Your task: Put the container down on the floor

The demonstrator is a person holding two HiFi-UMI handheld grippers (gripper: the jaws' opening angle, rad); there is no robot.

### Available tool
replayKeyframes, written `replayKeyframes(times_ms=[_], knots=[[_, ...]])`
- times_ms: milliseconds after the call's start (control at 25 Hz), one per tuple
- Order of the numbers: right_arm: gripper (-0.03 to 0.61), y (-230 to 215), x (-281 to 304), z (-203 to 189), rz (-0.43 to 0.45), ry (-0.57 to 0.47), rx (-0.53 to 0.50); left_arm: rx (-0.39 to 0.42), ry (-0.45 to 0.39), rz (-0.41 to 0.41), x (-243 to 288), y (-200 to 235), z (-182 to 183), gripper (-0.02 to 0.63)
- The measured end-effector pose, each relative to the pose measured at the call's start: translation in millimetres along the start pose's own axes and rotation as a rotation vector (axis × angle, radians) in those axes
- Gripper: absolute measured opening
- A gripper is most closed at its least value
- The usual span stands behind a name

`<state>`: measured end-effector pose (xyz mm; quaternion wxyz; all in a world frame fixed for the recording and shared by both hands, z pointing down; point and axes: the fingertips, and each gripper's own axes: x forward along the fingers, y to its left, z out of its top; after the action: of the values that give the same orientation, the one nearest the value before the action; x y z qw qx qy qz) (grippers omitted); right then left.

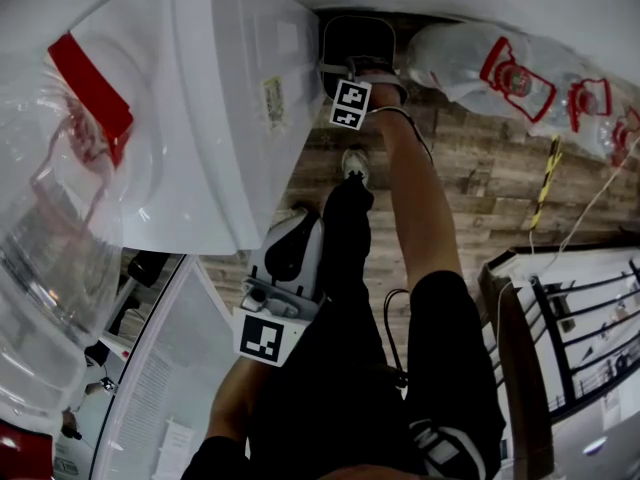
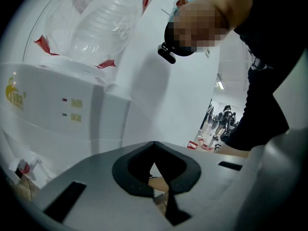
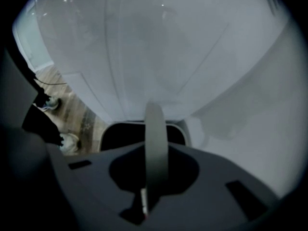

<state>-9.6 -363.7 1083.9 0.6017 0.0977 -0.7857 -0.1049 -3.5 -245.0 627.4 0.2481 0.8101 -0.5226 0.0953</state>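
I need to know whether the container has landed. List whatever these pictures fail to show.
- Base of the container: head view, hidden by its own body beyond the right gripper; contact with the floor is unclear.
- Its contents: head and right gripper views, too dark.
- Ground under it: right gripper view, blocked by its wall and the white dispenser.
- The water bottle: head view, cut off by the left edge.

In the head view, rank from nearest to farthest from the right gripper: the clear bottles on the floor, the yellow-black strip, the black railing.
1. Clear bottles, the first just right of the right gripper.
2. Yellow-black strip, farther right.
3. Black railing, lower right corner.
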Motion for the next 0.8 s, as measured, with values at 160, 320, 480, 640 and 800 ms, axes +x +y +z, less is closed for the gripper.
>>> replayKeyframes(times_ms=[160,320,480,640,800], knots=[[0.074,-4.2,-4.6,1.0,0.004,-0.022,0.020,-0.003,-0.004,0.006,-2.4,2.1,1.4,0.031],[0.105,-6.9,-7.5,-4.0,0.016,-0.012,0.031,-0.012,-0.007,0.007,-7.0,3.5,-1.7,0.031],[0.117,-8.4,-16.7,-8.6,0.014,-0.011,0.031,-0.006,-0.010,-0.004,-12.4,-0.9,-1.5,0.031],[0.129,-10.7,-33.4,-11.8,-0.005,-0.011,0.033,-0.007,-0.016,-0.014,-21.2,-8.0,2.1,0.031],[0.132,-14.3,-55.1,-15.9,-0.047,-0.009,0.035,-0.002,-0.032,-0.030,-32.5,-17.4,6.2,0.031]])
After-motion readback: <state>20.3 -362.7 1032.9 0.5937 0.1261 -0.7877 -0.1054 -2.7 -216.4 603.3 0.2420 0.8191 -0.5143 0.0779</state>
